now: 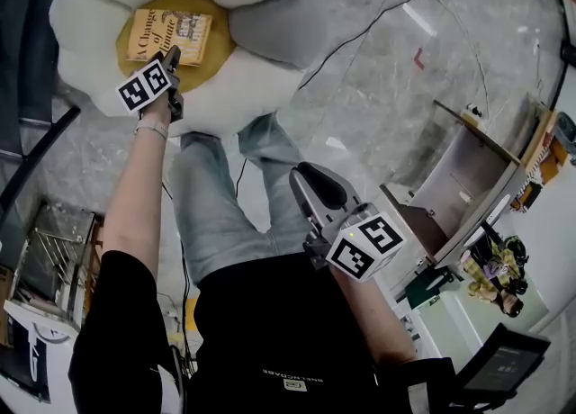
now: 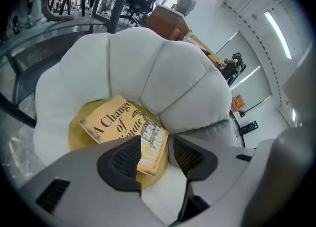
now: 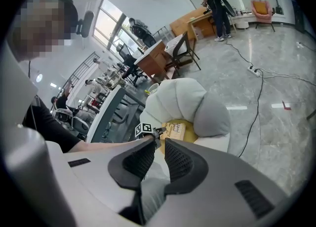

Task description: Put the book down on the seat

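My left claw (image 1: 172,56) hangs released above the book (image 1: 168,36) lying centred on the seat (image 1: 90,7); my right claw (image 1: 317,185), barely parted, holds nothing.

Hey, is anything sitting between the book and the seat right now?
Nothing visible. The book lies flat on the seat's yellow centre, and the left gripper's jaws stand apart at its corner.

The left arm reaches far out, left gripper (image 1: 173,55) jaws wide apart. The right gripper (image 1: 308,180) stays close, jaws slightly apart.
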`<state>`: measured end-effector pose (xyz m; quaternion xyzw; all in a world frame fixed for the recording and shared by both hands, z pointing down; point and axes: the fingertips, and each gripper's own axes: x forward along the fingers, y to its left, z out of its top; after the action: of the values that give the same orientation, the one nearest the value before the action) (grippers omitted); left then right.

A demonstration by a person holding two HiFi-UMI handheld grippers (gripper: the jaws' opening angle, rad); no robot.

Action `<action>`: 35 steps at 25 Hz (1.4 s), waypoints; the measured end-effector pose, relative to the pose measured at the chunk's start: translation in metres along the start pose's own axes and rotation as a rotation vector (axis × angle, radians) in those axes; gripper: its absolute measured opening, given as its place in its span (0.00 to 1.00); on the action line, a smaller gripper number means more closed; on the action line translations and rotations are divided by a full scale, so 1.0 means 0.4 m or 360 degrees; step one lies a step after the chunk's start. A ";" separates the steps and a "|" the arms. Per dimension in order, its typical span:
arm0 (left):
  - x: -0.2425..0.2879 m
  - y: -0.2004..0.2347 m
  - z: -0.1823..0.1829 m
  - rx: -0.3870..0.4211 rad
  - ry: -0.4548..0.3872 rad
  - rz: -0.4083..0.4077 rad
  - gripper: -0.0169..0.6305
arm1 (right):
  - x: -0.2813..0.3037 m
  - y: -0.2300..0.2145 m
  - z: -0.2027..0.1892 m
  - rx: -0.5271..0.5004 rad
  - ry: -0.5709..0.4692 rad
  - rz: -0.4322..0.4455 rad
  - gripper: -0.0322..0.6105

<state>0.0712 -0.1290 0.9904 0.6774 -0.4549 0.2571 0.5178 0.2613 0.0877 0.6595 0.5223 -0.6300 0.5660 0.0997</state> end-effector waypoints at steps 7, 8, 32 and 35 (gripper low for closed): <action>-0.066 0.054 0.008 -0.0063 -0.0036 0.0012 0.35 | 0.022 0.051 0.011 -0.0047 0.0007 0.0024 0.17; -0.077 0.060 0.010 -0.0066 -0.0040 0.0007 0.35 | 0.027 0.063 0.012 -0.0062 0.0011 0.0035 0.17; -0.516 0.121 0.028 -0.0179 -0.0214 -0.0108 0.35 | 0.064 0.380 0.037 -0.0286 0.0030 0.0285 0.17; -0.584 0.116 0.021 -0.0236 -0.0276 -0.0133 0.35 | 0.066 0.419 0.032 -0.0305 0.0035 0.0317 0.17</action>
<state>-0.0767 -0.0573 0.8181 0.6754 -0.4871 0.1413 0.5354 0.1264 0.0316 0.5722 0.4390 -0.7287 0.5161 0.0994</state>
